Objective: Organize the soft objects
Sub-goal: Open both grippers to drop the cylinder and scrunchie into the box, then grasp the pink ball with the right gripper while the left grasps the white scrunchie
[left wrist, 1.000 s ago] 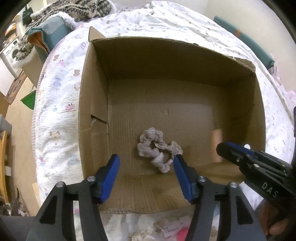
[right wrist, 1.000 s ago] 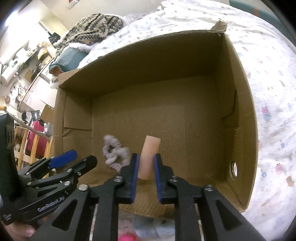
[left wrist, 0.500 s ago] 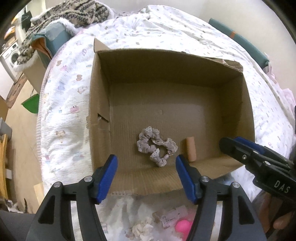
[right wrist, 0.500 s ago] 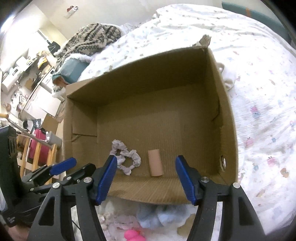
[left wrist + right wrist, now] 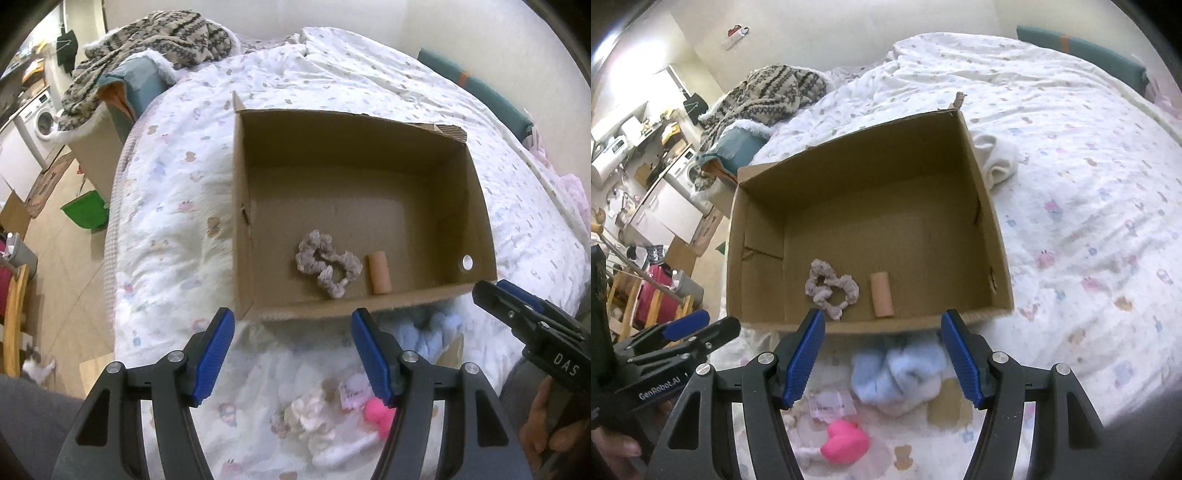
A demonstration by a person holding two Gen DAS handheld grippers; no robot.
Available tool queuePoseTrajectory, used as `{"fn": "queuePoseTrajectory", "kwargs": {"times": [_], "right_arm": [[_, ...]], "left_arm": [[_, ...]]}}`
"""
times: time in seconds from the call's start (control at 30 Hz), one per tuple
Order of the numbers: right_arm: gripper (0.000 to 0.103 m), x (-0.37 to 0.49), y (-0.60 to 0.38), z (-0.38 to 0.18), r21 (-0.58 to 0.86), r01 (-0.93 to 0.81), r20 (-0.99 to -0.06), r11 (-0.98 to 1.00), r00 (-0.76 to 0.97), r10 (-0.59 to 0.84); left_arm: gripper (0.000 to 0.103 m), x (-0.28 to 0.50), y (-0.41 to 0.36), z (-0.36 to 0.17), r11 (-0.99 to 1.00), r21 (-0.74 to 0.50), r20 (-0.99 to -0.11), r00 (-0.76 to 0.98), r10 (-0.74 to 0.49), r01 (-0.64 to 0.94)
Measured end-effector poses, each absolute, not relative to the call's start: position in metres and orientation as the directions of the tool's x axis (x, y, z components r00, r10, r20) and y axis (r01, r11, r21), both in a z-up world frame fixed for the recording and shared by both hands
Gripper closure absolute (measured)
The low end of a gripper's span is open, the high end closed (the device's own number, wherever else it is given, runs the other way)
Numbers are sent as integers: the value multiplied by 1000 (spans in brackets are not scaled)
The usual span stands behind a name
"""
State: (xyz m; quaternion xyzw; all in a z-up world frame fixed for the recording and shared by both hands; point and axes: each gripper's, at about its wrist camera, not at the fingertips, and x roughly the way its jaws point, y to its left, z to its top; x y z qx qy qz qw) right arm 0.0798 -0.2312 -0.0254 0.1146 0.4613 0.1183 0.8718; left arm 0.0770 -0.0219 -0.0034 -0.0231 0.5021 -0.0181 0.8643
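Observation:
An open cardboard box (image 5: 240,221) sits on the bed. On its floor near the front wall lie a grey scrunchie (image 5: 325,262) and, just to its right, a tan roll (image 5: 379,273). My left gripper (image 5: 292,332) hangs open and empty above the bedding in front of the box. My right gripper (image 5: 882,328) is also open and empty, over the box's front edge (image 5: 886,325). Below it are a light blue fluffy cloth (image 5: 897,373) and a pink toy duck (image 5: 846,445). The right wrist view shows the scrunchie (image 5: 831,288) and roll (image 5: 882,295) too.
A white crumpled cloth (image 5: 308,413) and a small paper tag (image 5: 831,404) lie on the printed duvet (image 5: 166,258) near the duck. A folded white cloth (image 5: 995,155) rests behind the box's right corner. A patterned knit blanket (image 5: 147,33) is piled at the far left.
Both grippers pulled back and up out of the box. The right gripper opened and let go of the tan roll, which now lies flat beside the scrunchie.

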Motion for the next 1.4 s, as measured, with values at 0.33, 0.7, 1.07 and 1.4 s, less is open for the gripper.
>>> {"fn": "queuePoseTrajectory", "kwargs": {"times": [0.33,0.7,1.07,1.4], "right_arm": [[34,59,-228,-30,290,-89,-792,953,537,291],[34,49,-226,-54,319,-42,-830,947,470,301],[34,57,-221,-70,326,-30,-857,945,413,308],[34,58,-223,-78,354,-16,-864,935,377,333]], "left_arm": [[40,47,-16,-11,998,-57,-892,451,-41,-24],[40,40,1,-52,987,-98,-945,322,-53,-124],[40,44,3,-92,964,-202,-971,161,-175,-174],[40,55,-26,-107,967,-231,-969,116,-219,-105]]}}
